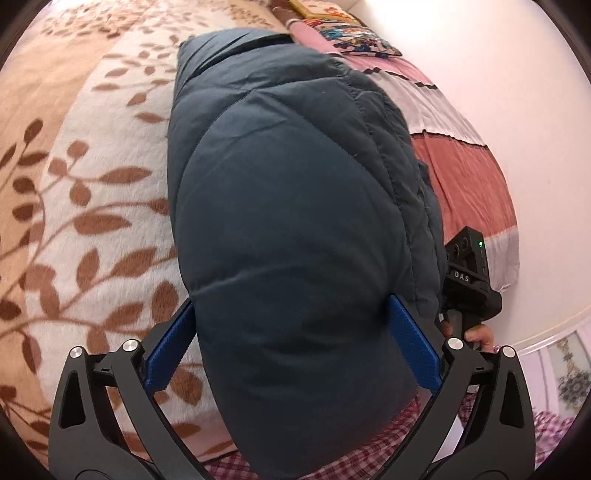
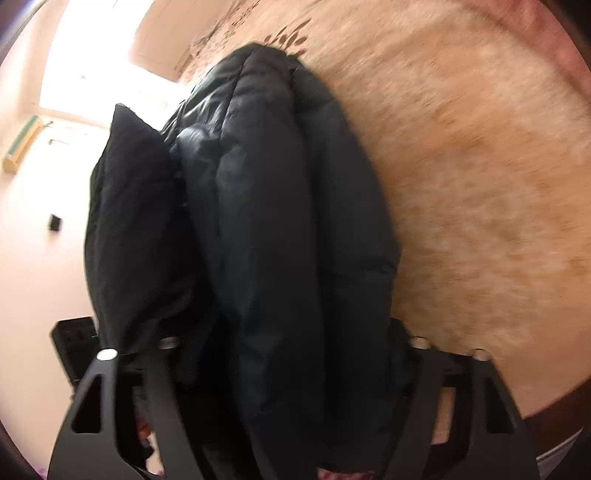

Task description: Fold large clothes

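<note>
Left gripper (image 1: 291, 343) sat nearest in its own view, 2 blue pads (image 1: 413, 347) spread wide with the padded dark-blue jacket (image 1: 288, 206) bulging between them; jaws were closed in against the bulk on both sides, so it had a hold on the folded bundle. Right gripper (image 2: 291, 354) was in the same sort of grip, jacket (image 2: 280, 229) packed between its black fingers, pads hidden by fabric; read as clamped on the jacket, opening wide because the bundle is thick.

Jacket was already doubled into a thick stack of layers, held at 1 end by both tools, the rest running away over the leaf-pattern fleece blanket (image 1: 92, 192) on the bed. Whether the far end rested on the blanket or hung just above, can't tell.

Step, as judged: carrying or flipping the folded bundle for the last fold or set-down. Next move would call for both grippers travelling together, lowering flat, then releasing without the slick puffy layers springing apart.

View differences: the left wrist view was sharp, showing quilt seams, a pink striped bedcover (image 1: 458, 158) beyond, a patterned cushion (image 1: 351, 33) at the far end, and the right tool's black body (image 1: 469, 273). The right wrist view was motion-blurred, showing separate stacked layer edges, a bright window (image 2: 92, 48), and pale wall.
</note>
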`<state>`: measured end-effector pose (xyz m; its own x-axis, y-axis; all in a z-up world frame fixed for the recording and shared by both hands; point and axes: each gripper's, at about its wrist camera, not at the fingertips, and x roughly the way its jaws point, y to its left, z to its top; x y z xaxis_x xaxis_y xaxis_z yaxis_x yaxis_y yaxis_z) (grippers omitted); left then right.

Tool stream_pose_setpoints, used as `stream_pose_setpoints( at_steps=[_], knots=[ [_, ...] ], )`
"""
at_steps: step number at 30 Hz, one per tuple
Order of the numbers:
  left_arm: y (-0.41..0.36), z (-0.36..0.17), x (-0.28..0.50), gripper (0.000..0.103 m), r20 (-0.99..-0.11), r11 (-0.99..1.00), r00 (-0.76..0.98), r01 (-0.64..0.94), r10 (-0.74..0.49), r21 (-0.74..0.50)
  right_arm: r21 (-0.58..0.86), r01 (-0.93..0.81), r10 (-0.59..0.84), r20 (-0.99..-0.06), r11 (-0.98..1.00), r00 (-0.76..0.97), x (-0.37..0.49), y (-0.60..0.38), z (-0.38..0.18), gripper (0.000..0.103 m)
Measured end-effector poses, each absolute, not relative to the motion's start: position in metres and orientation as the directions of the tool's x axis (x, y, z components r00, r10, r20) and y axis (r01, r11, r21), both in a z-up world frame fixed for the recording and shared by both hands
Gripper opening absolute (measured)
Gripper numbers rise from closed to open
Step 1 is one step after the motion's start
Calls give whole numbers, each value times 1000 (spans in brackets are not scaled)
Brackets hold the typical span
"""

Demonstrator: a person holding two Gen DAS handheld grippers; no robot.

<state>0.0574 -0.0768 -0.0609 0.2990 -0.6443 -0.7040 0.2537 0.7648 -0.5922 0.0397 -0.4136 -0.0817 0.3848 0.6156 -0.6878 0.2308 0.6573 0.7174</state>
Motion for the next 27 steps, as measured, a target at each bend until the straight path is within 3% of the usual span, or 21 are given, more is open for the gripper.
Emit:
stream_pose_setpoints(
  at_steps=[4,7,17,24,27],
  knots=[
    [-81,-47,50,76,-708,795,364,330,-605,-509,692,164,591,-696,703,408,42,-403,-71,37],
    [-72,-36,55,70,-699,816,424,349,-577,-462,651,109,554,-712,751,431,47,-388,-57,31],
    [17,-15,101,69,-690,890,566,244,-452,-384,613,-25,563,-707,790,427,107,-291,-39,28],
    [65,-39,105,71,-701,892,563,175,-437,-416,558,-75,539,-746,827,392,122,-233,-42,28],
    [65,-43,102,75,-699,896,574,162,-426,-414,557,-43,529,-758,829,381,122,-236,-47,35]
  ],
)
